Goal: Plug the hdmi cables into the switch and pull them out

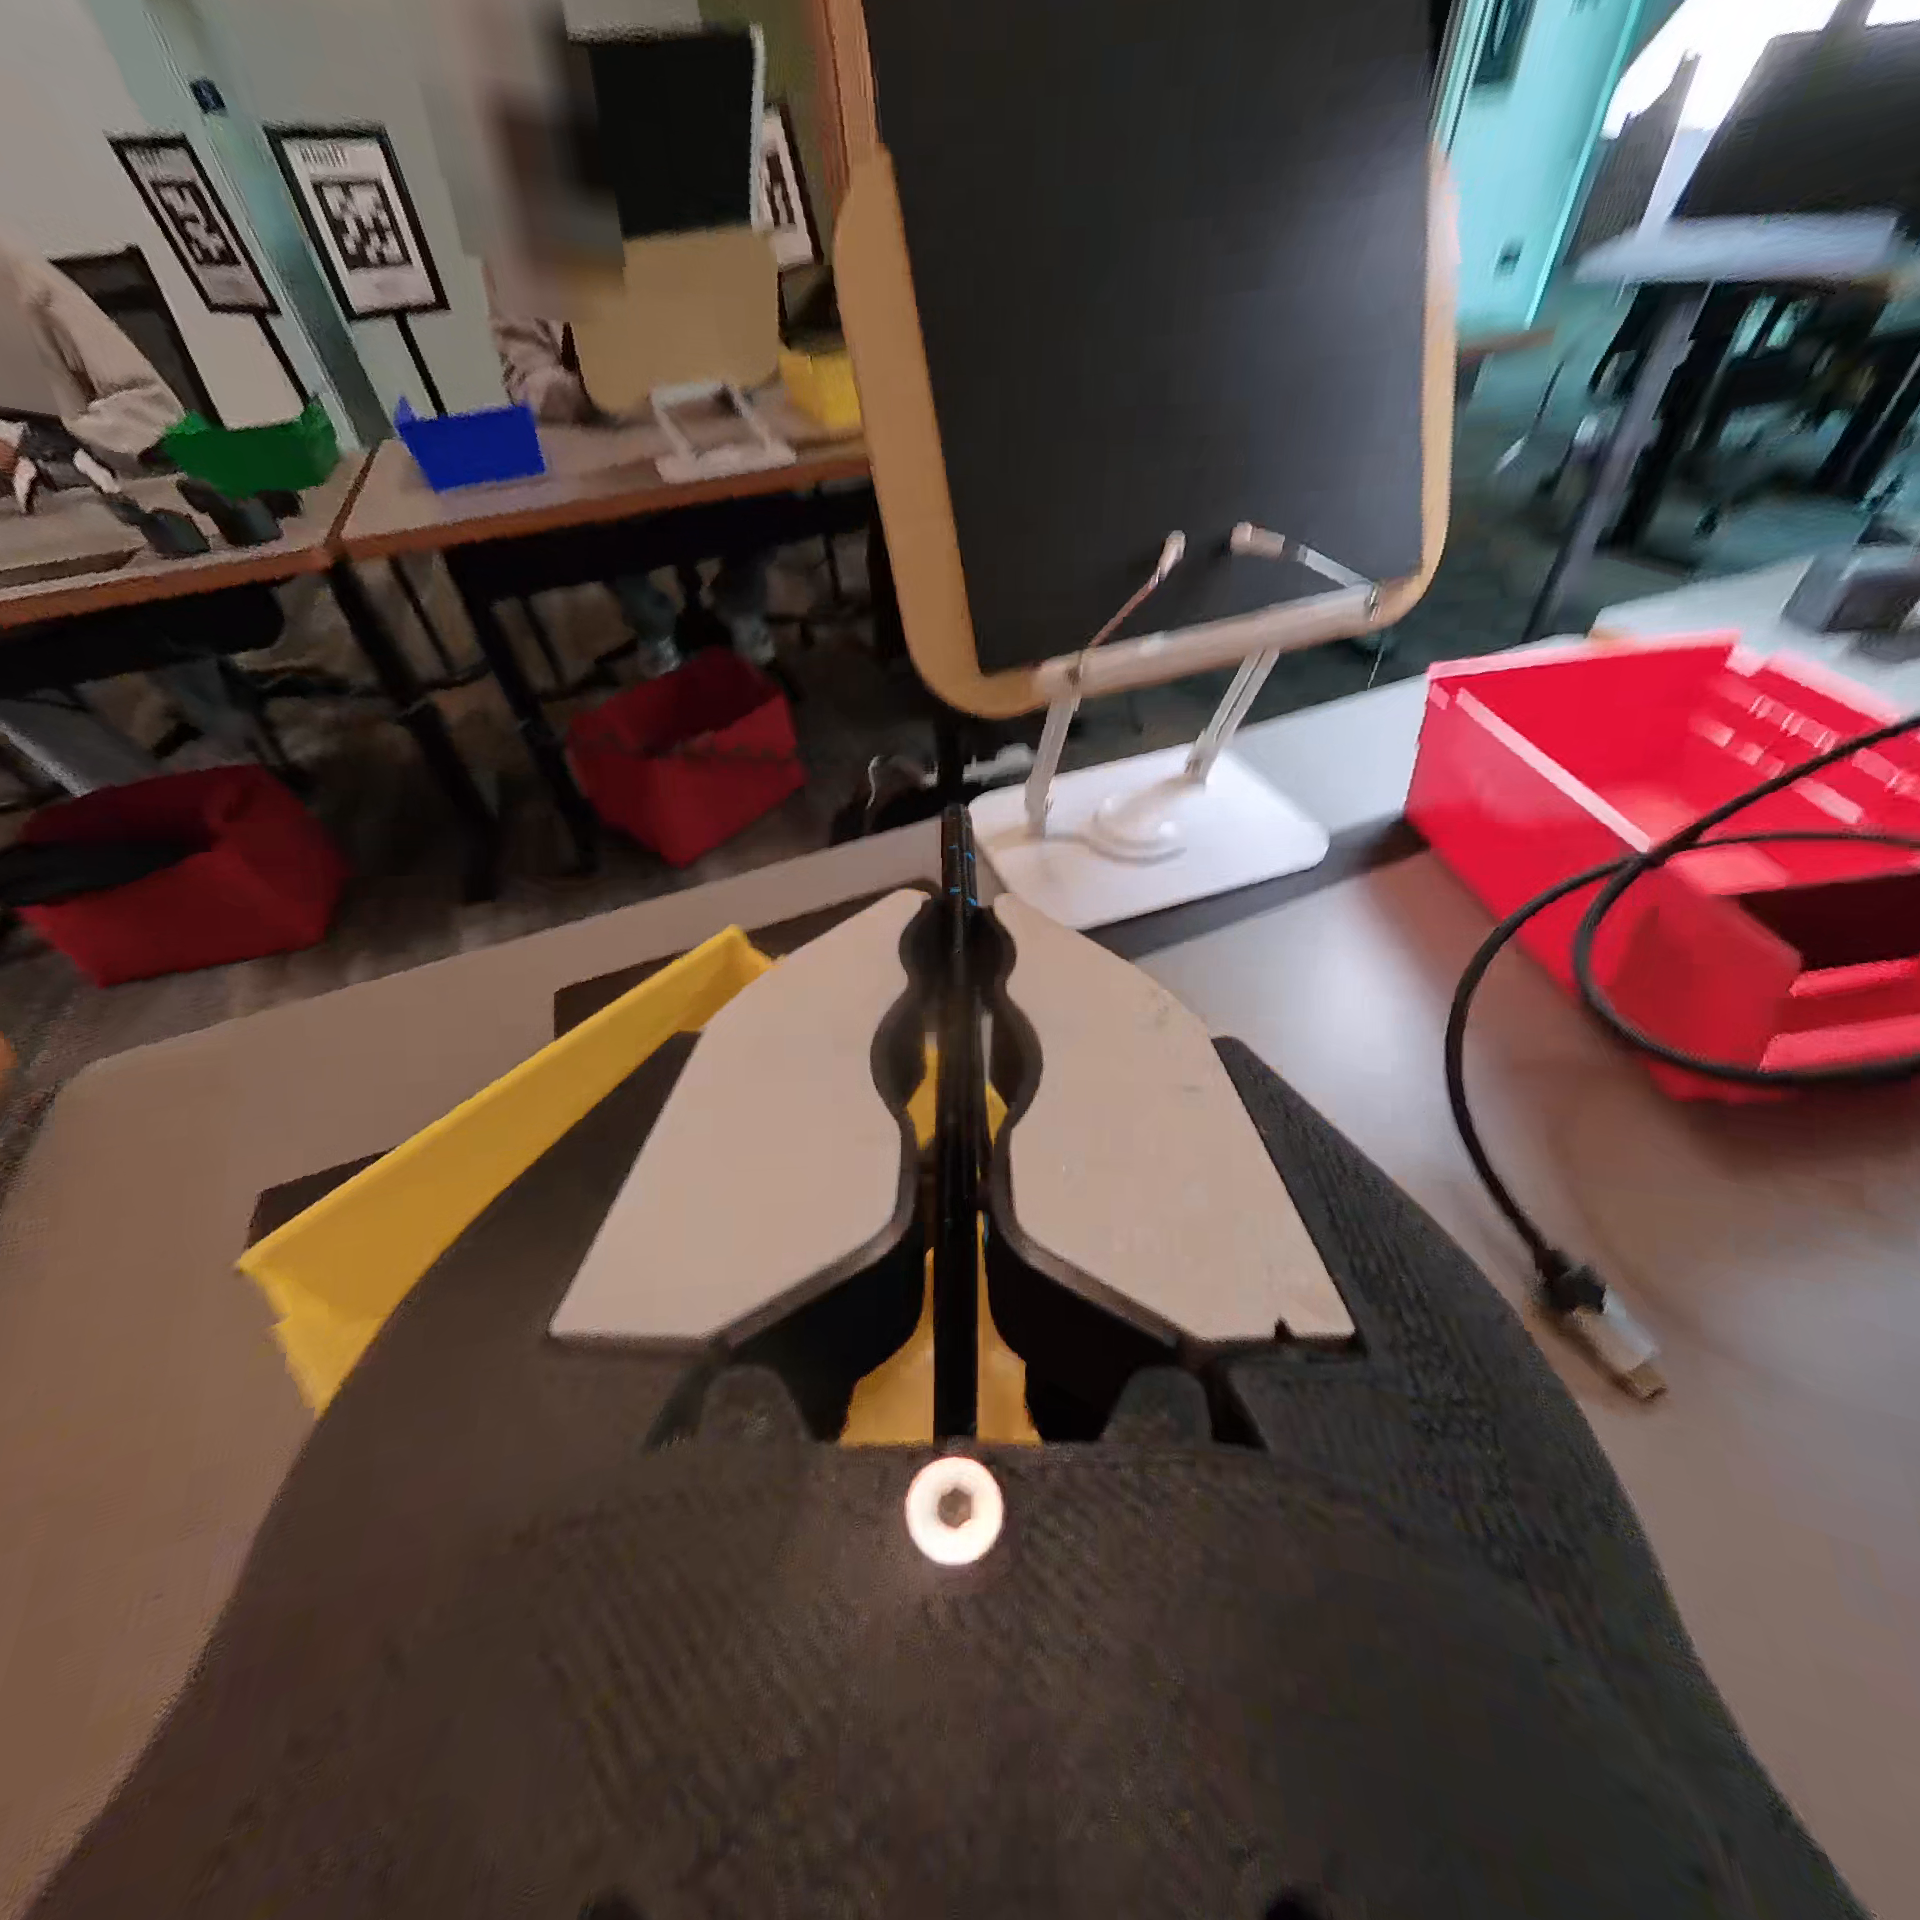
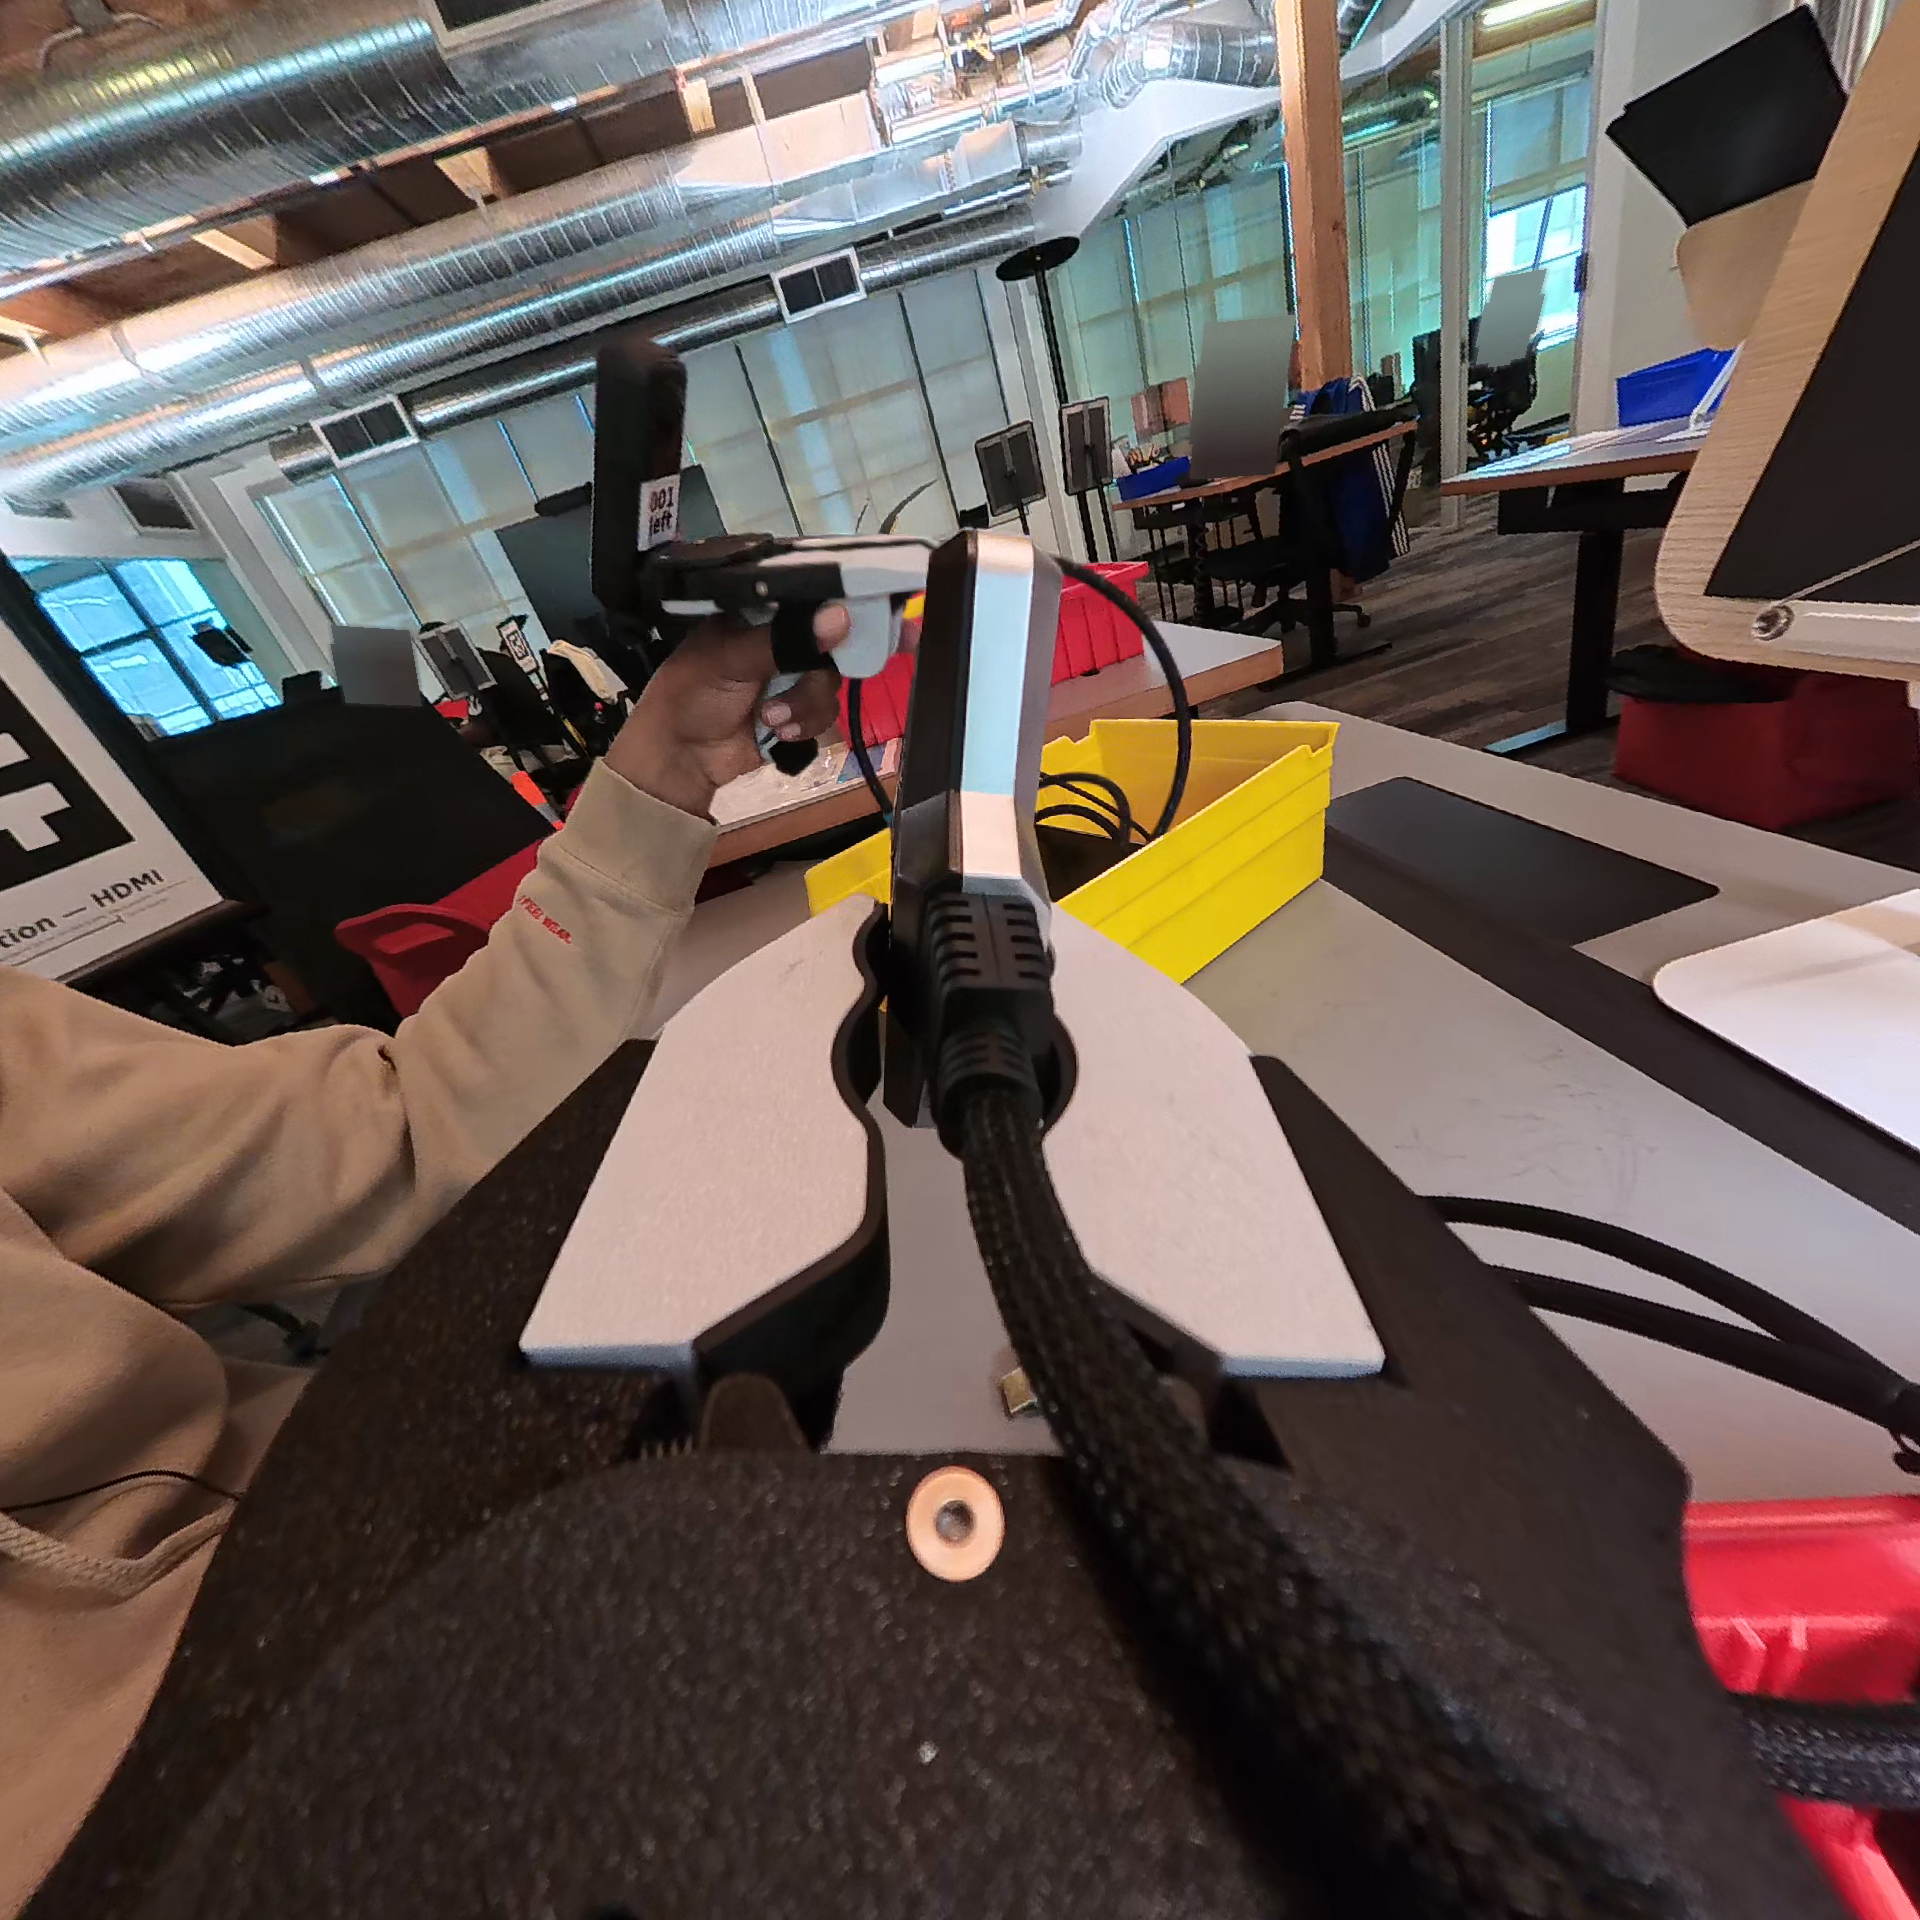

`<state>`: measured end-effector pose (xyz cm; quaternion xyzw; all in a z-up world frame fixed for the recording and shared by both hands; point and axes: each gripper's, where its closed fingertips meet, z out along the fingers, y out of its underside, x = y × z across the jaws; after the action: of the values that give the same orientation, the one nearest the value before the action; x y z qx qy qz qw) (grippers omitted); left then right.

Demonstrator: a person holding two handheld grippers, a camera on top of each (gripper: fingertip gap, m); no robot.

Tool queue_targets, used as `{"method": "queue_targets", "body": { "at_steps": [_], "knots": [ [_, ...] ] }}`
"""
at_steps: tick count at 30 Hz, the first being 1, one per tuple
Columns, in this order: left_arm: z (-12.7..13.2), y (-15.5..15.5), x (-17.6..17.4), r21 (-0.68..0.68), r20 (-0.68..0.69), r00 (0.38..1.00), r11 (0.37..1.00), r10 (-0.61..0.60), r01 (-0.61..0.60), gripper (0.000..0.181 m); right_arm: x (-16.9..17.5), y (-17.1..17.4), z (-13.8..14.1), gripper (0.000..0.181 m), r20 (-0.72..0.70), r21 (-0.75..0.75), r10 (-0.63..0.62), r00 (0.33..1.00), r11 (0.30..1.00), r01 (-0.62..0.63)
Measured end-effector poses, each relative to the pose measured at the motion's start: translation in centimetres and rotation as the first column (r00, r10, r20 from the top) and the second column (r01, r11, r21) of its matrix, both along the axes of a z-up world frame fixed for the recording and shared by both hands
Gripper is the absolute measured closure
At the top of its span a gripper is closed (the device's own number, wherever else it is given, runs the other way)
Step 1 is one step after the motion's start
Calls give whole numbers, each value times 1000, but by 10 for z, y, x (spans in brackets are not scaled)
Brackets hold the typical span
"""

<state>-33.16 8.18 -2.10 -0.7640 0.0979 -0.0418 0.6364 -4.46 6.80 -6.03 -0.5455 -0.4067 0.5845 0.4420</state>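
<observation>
The HDMI switch (image 2: 987, 707), a slim black and silver box, is held upright in the air over the table. My right gripper (image 2: 961, 925) is shut on a black HDMI plug (image 2: 982, 997) that sits in the switch's lower end; its braided black cable (image 2: 1091, 1299) runs back over the gripper. My left gripper (image 2: 904, 582), held by a hand, is shut on the switch's upper end. In the left wrist view my left gripper (image 1: 956, 904) is closed on a thin black edge (image 1: 956, 1091), the switch seen edge-on. A second black cable with a silver plug (image 1: 1600, 1340) lies loose on the table.
A yellow bin (image 2: 1226, 810) holding coiled cables stands behind the switch. A red bin (image 1: 1662, 831) is at the right. A dark board (image 1: 1143, 312) on a white stand (image 1: 1153, 831) is at the table's far edge. A beige-sleeved arm (image 2: 312, 1091) fills the left. More black cables (image 2: 1662, 1299) lie at the right. One gripper's finger ends stand about 30 centimeters off the other's.
</observation>
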Motion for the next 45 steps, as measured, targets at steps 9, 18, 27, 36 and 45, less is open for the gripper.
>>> {"method": "queue_targets", "body": {
  "at_steps": [9,18,27,36,45],
  "knots": [
    [62,-21,-5,391,309,937,920,-164,32,174,-3,-2,-2,158,9,4,4,1000,1000,-4],
    [73,-34,30,414,407,803,872,-435,262,174,-2,-2,-2,158,7,9,7,1000,1000,-7],
    [19,-5,161,126,423,720,822,-551,555,174,20,11,13,158,-36,-8,-21,999,1000,20],
    [-92,30,212,-238,468,769,776,-436,585,174,52,20,32,159,-62,-4,-50,997,999,50],
    [-152,-11,203,-396,382,792,690,-476,606,170,52,14,34,159,-24,18,-22,999,1000,23]
  ]
}}
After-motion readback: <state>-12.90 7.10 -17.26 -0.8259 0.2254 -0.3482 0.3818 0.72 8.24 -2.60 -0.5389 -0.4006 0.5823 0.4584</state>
